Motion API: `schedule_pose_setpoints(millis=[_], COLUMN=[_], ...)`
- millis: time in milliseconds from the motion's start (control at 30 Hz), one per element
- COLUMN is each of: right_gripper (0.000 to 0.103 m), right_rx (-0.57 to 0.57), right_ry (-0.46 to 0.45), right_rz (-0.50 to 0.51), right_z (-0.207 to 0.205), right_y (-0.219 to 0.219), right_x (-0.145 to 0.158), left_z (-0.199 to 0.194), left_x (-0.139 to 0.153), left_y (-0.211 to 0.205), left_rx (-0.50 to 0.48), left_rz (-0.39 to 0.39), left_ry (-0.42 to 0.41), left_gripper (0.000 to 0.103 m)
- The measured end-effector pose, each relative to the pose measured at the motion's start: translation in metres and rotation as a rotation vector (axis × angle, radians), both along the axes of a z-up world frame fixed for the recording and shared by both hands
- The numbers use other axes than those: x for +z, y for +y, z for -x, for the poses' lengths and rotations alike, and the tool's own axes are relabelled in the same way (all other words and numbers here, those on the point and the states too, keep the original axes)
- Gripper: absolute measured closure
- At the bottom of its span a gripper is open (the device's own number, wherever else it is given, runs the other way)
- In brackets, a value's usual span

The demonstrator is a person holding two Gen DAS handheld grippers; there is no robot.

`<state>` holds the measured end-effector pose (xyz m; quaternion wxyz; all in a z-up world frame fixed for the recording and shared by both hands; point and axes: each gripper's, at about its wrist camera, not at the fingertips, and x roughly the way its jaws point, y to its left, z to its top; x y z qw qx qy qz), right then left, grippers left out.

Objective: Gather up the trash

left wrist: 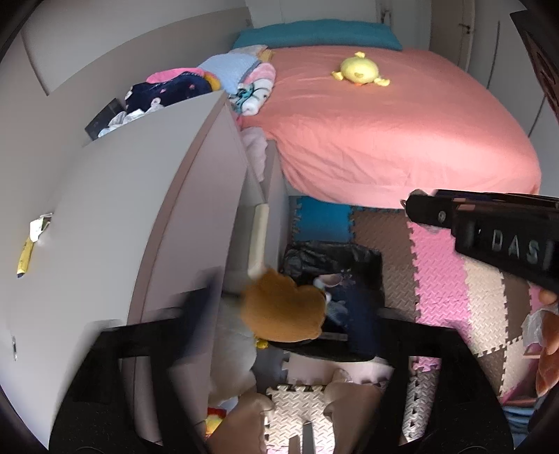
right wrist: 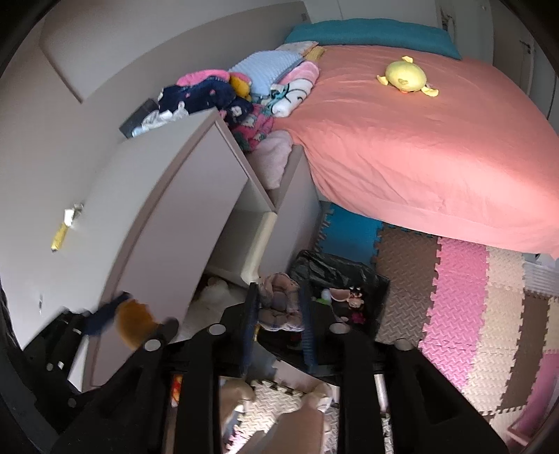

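Blurrily, a brown wad smears lower centre beside the black-lined bin, its nature unclear. Left tongs tilt downward, spread wide, nothing pinched. Right tongs angle down, spread over the bin.

Bed stood at back of room, plush toy lying on it, pillow behind. Heap of clothes lay at bed's left edge, behind tall cabinet. Wrapper sat on cabinet's top, left. Bin stood on floor mats in front of bed, right of cabinet, small items inside.
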<state>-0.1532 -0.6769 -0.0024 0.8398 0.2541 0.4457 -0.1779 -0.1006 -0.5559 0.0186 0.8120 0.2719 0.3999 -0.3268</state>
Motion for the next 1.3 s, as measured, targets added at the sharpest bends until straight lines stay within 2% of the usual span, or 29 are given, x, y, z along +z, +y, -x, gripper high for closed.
schedule_pose_setpoints(millis=[67,300,500,1000,1300], right_gripper=[0.002,0.002,0.002,0.002,0.002], right_rx=[-0.022,-0.086,-0.087,-0.010,0.078], right_ry=[-0.006,0.016,0.015,-0.011,-0.061], right_rz=[0.031,0.044,0.036,0.041,0.060], right_z=[0.002,0.008,0.004,-0.033,-0.079], right_y=[0.001,-0.006,-0.004,0.034,0.080], right_x=[-0.002,-0.013,-0.013,0.000,0.026], left_z=[0.001,-0.008,-0.012,-0.032,-0.065], left_x=[0.000,-0.005,-0.004,0.003,0.022], left_y=[0.002,0.009,0.016,0.047,0.091], left_rx=[0.016,0.022,0.034,0.073,0.136], left_rz=[-0.010,-0.029,-0.013,0.036,0.070], left_ry=[-0.047,-0.042,-0.035,-0.026,-0.055], left_gripper=[0.006,0.006,0.006,0.006,0.006])
